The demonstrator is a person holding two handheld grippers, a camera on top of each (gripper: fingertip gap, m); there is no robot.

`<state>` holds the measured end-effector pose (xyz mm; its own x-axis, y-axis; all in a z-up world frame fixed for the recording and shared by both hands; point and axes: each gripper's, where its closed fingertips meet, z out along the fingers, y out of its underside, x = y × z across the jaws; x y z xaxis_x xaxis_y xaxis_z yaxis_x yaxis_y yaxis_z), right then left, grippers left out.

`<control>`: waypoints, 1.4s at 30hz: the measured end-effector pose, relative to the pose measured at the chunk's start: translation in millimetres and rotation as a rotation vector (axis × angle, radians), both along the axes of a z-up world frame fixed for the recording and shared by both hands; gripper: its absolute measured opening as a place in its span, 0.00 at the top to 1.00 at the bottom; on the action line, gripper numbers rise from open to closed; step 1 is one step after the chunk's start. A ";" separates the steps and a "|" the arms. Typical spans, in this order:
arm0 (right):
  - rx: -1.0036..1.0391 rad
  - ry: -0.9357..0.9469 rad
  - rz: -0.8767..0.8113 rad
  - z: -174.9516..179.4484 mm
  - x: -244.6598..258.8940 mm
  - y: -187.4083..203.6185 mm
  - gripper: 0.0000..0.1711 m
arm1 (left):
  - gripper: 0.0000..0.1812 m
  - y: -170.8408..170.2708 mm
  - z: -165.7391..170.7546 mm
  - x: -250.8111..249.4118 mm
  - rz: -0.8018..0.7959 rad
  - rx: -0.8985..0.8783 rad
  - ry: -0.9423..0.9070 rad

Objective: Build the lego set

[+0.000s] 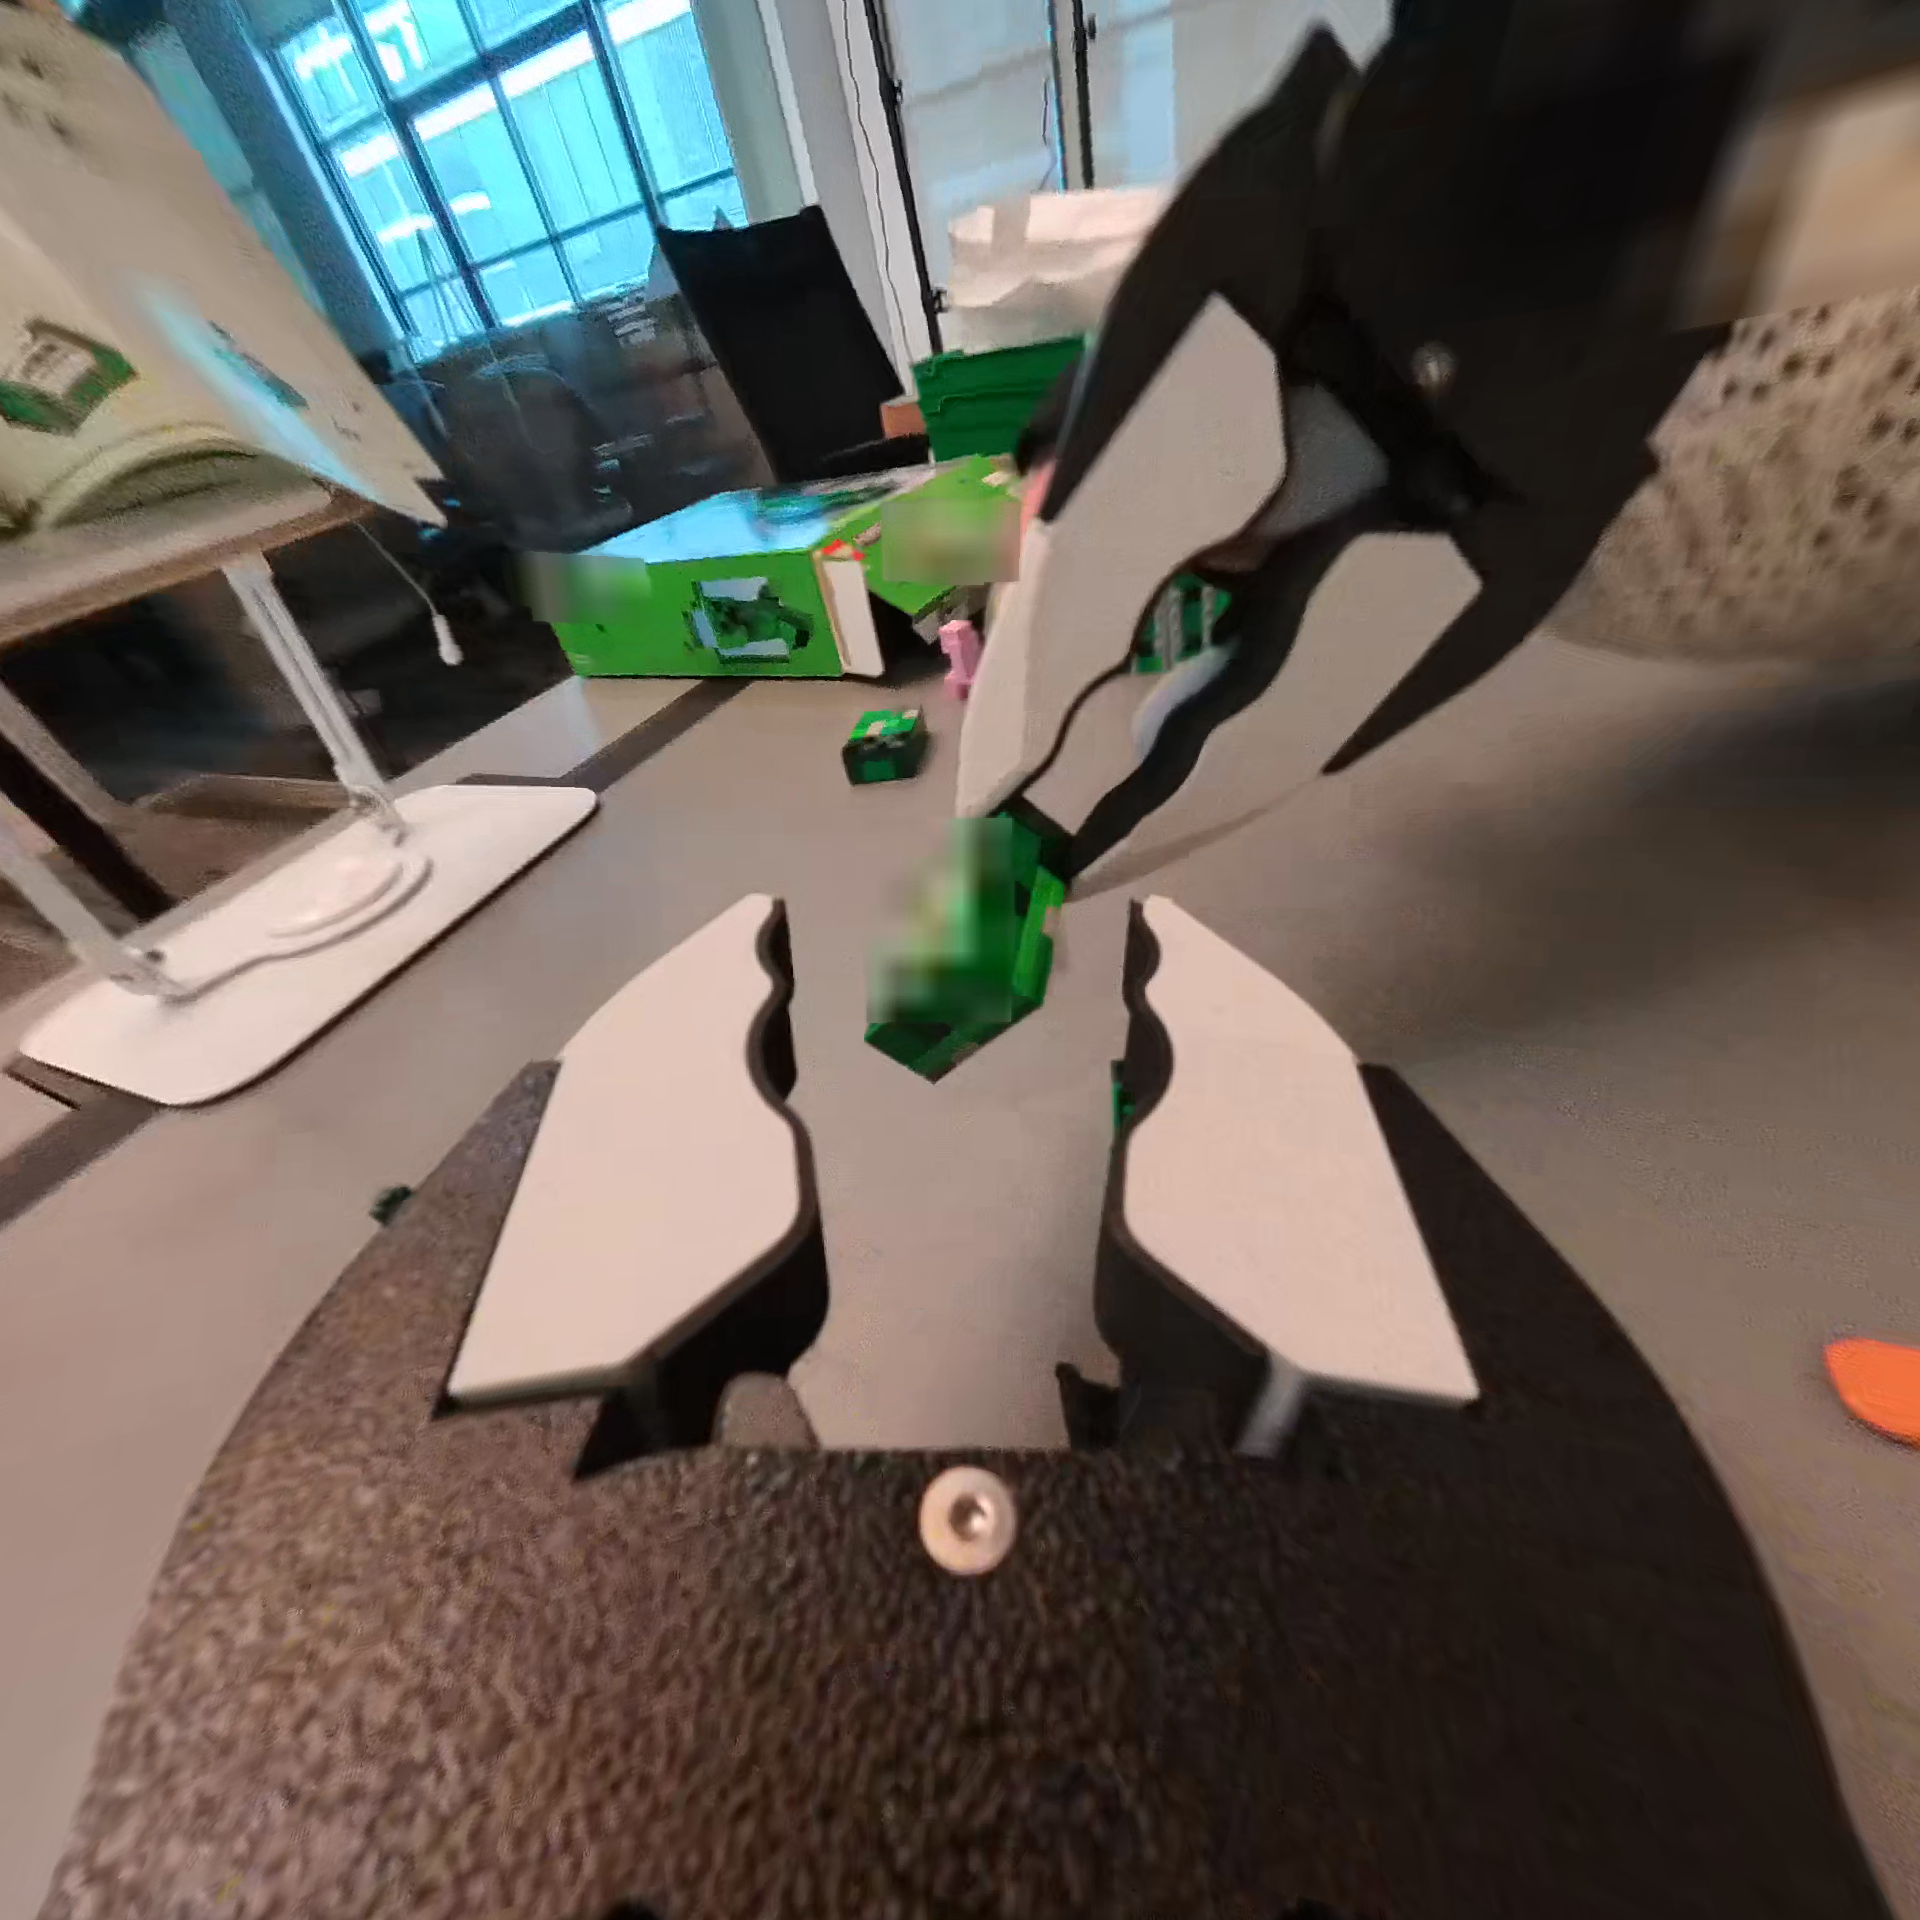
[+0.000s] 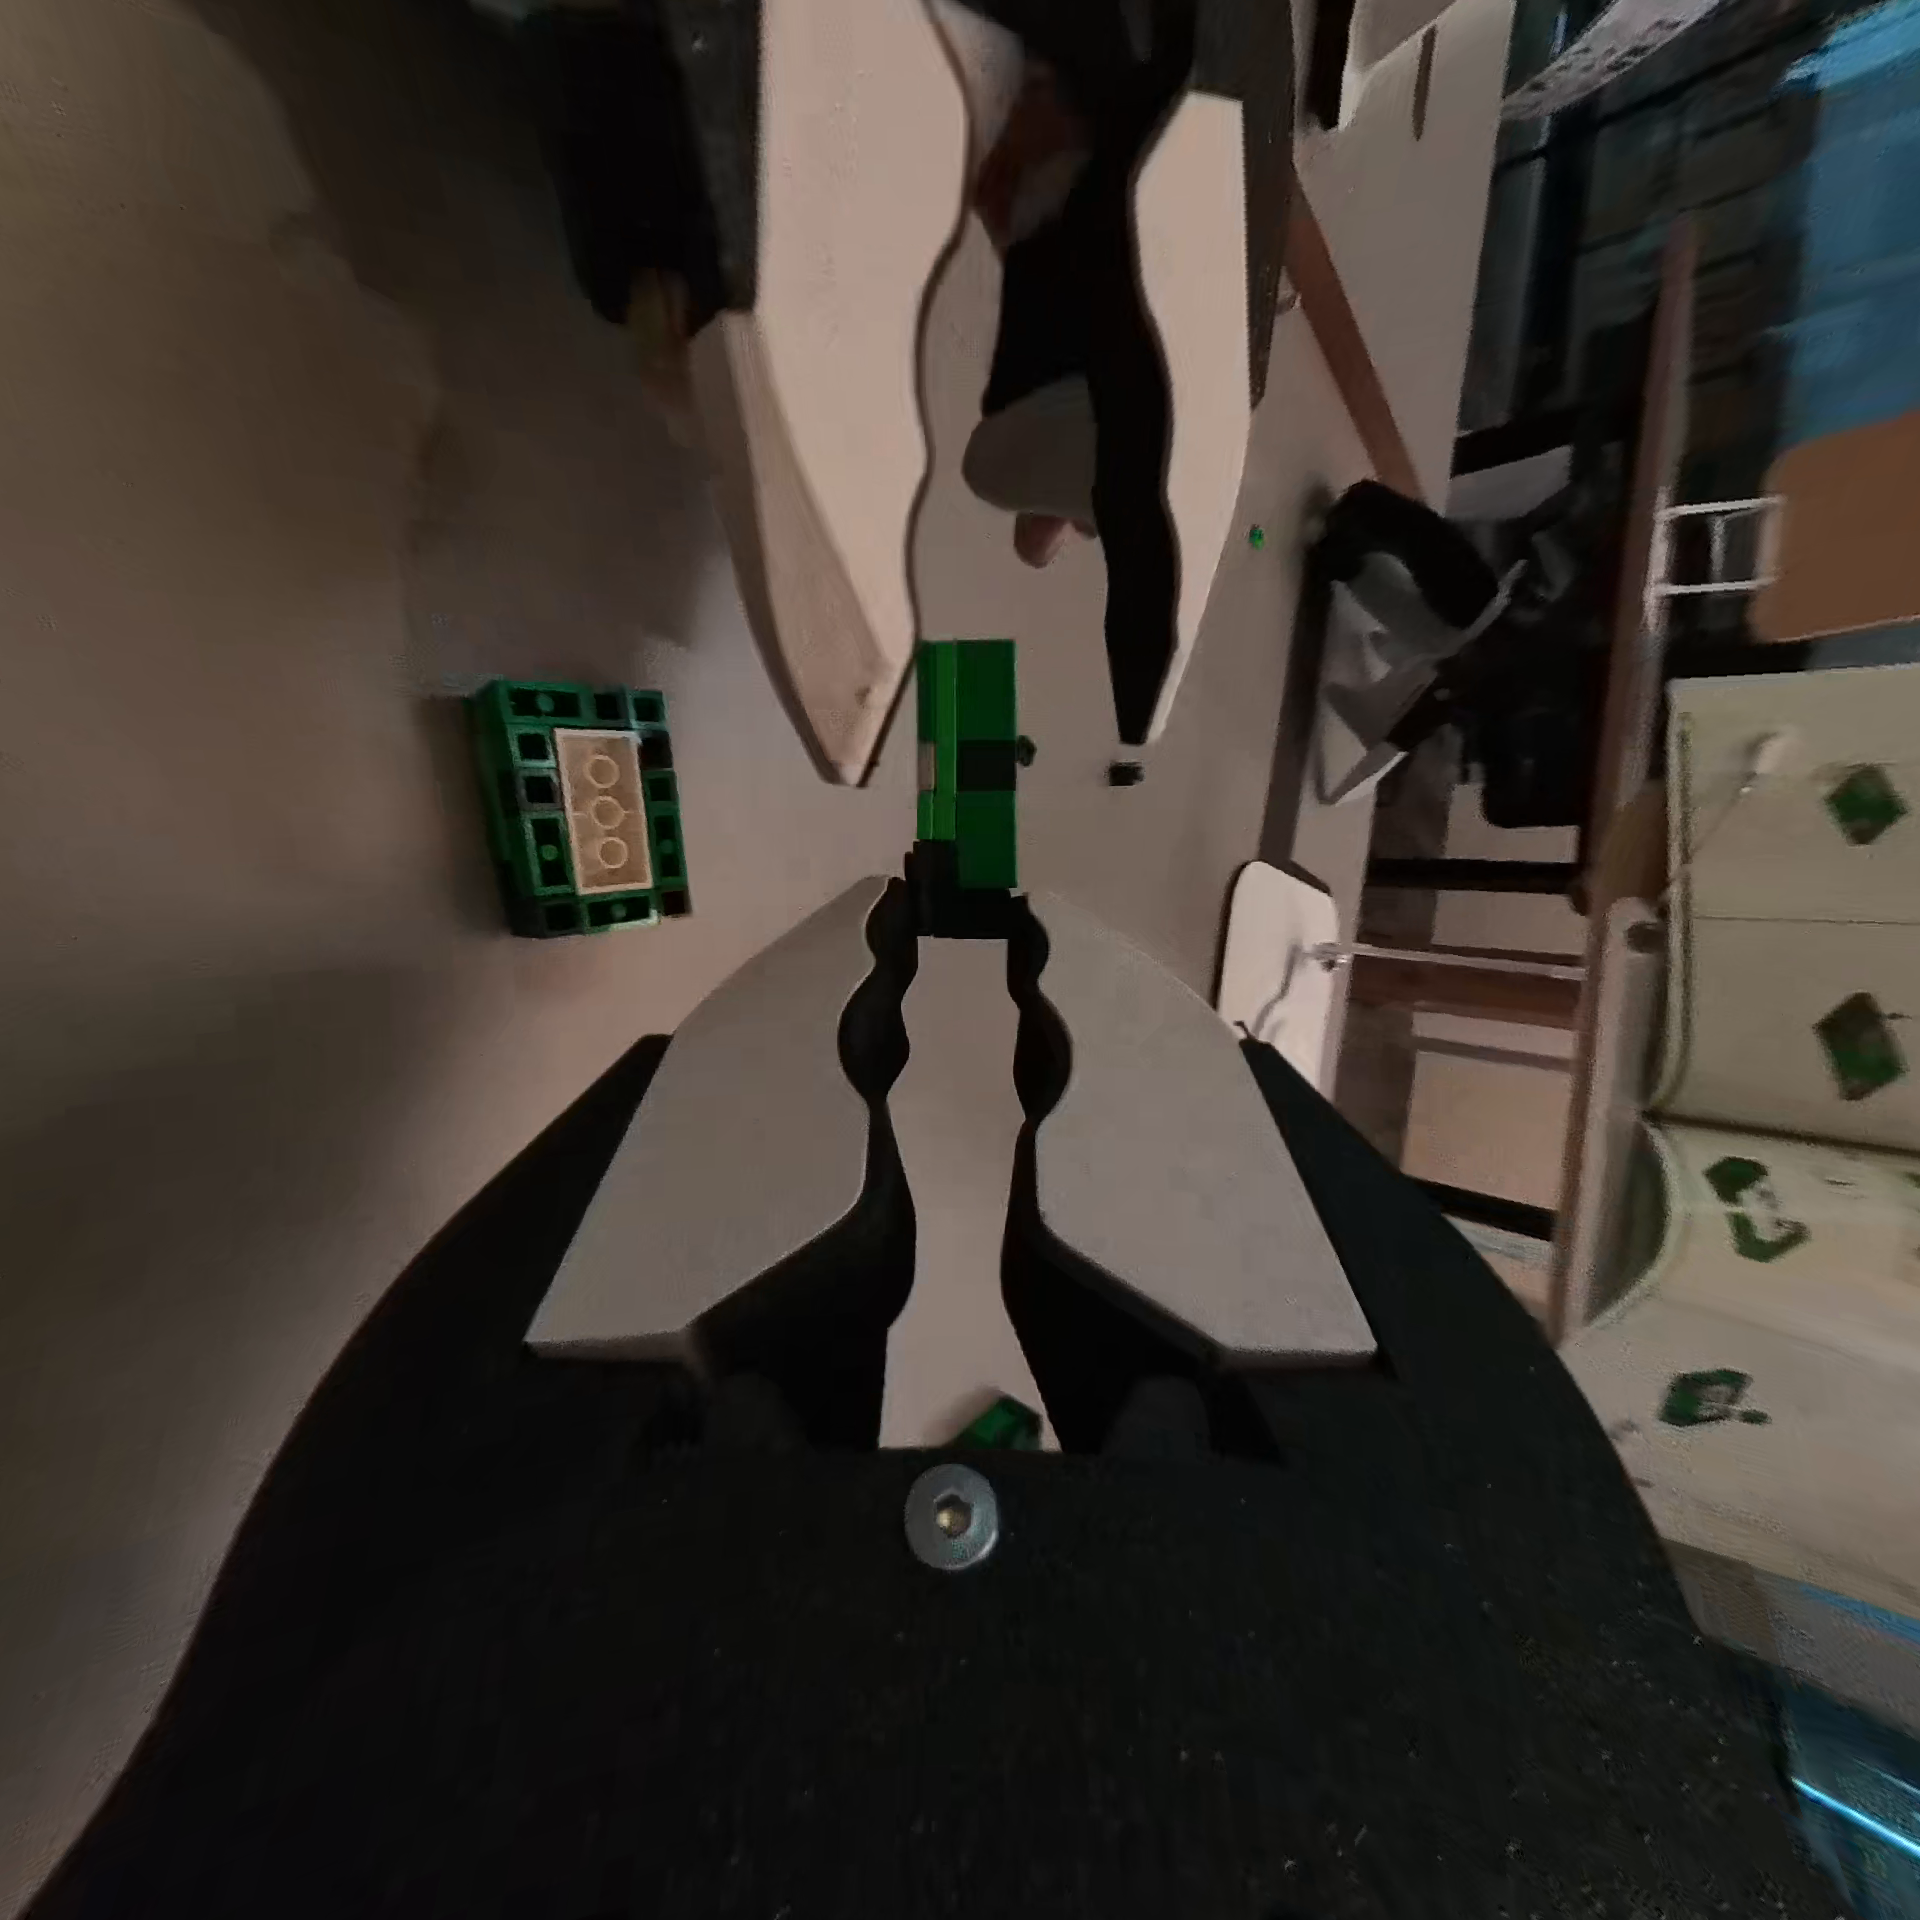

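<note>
One green lego piece (image 2: 966, 769) pinched in right gripper (image 2: 961, 914), its face blurred.

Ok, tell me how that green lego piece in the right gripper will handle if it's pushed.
The green lego piece looks stiff. The right gripper pinches only its dark end, so a sideways push may pivot it. Being stacked layers, it could split apart.

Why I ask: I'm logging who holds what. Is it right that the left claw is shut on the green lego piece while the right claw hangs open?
It's the reverse. In the right wrist view the right claw is shut on the green lego piece, and the left claw is open on either side of it. The left wrist view agrees.
</note>
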<state>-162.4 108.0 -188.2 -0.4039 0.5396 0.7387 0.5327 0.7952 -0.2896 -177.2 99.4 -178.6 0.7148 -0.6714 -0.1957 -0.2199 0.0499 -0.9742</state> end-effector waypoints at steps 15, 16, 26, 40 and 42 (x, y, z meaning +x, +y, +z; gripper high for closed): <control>-0.083 -0.018 0.026 1.1 5.9 -4.1 0.90 | 0.80 -3.7 -2.1 6.7 0.074 0.262 0.306; -0.098 -0.024 0.029 1.3 6.3 -4.9 0.90 | 0.83 -4.8 -2.5 8.4 0.070 0.279 0.323; -0.078 0.001 0.035 4.0 3.4 -7.8 0.86 | 0.91 -6.4 -9.1 11.3 0.017 0.214 0.307; 0.093 -0.105 0.152 -10.1 9.6 -14.7 0.90 | 0.90 -10.5 -20.2 18.5 -0.030 0.210 0.376; 0.113 -0.127 0.143 -11.6 10.8 -14.9 0.90 | 0.91 -10.7 -21.9 19.4 -0.034 0.210 0.383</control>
<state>-151.7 93.2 -199.9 -0.5642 0.3872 0.7293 0.4389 0.8887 -0.1323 -157.9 88.7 -200.6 0.5421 -0.6106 -0.5773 -0.5585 0.2515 -0.7905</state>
